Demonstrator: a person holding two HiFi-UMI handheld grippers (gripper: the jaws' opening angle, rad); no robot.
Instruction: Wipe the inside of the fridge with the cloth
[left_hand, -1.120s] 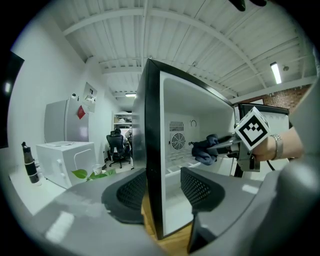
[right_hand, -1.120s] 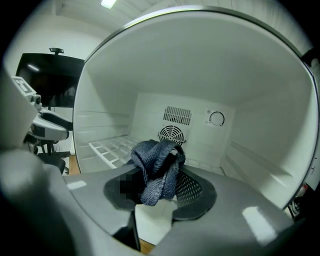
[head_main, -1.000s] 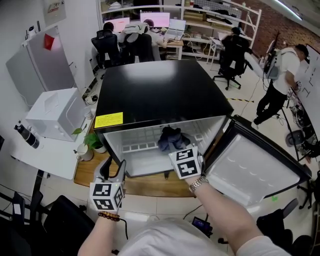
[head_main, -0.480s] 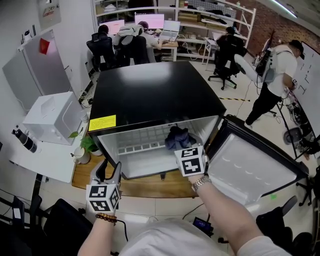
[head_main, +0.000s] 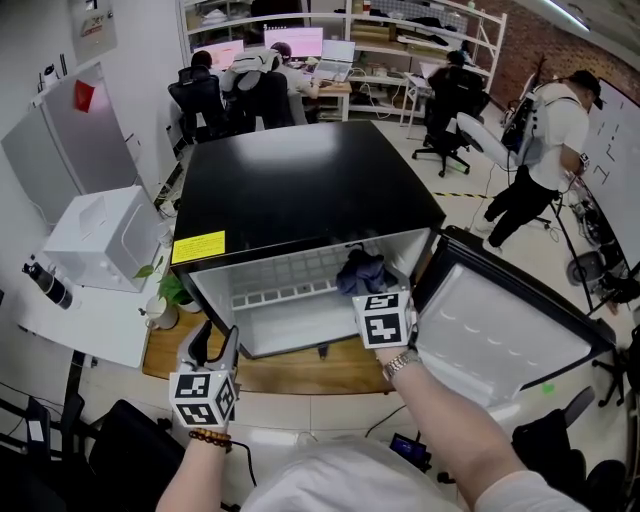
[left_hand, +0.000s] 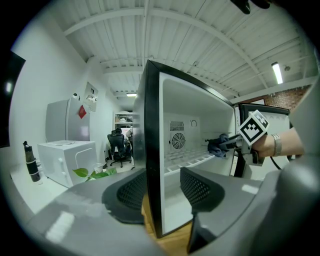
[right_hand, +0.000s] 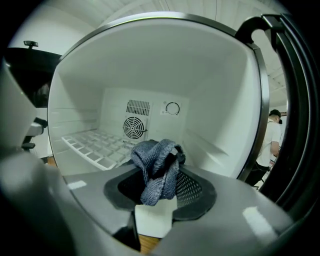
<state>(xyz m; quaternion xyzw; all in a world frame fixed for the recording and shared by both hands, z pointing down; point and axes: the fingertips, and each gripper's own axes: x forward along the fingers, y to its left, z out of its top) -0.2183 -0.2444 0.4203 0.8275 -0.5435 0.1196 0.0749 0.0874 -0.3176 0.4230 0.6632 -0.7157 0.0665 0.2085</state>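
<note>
- Right gripper (right_hand: 160, 189): jaws closed on the cloth (right_hand: 152, 167); a bunched blue-grey wad is pinched between the pads, with most of it standing above and ahead of the tips.
- Cloth position: held inside the open fridge (head_main: 300, 190), toward its right side, above the white wire shelf (right_hand: 95, 142) and near the right inner wall (right_hand: 220, 110); contact with any surface cannot be confirmed from either view.
- Left gripper (head_main: 213, 338): jaws spread and empty; it is held low in front of the fridge's left front corner, apart from the cabinet; the black front edge is merely seen beyond the jaws.
- Surroundings: the fan grille (right_hand: 134, 127) is noted on the rear wall; the door (head_main: 500, 340) is swung fully open to the right; the interior appears empty apart from the shelf.
- Step judged: wiping is in hand, with the cloth presented to the right part of the interior; the remaining extent cannot be judged, as no dirt or streaks are visible.
- Next move, judged: the wad should be pressed against the wall or shelf and drawn along it; the pinch must be kept firm, since the loose bulk could snag on the shelf wires.
</note>
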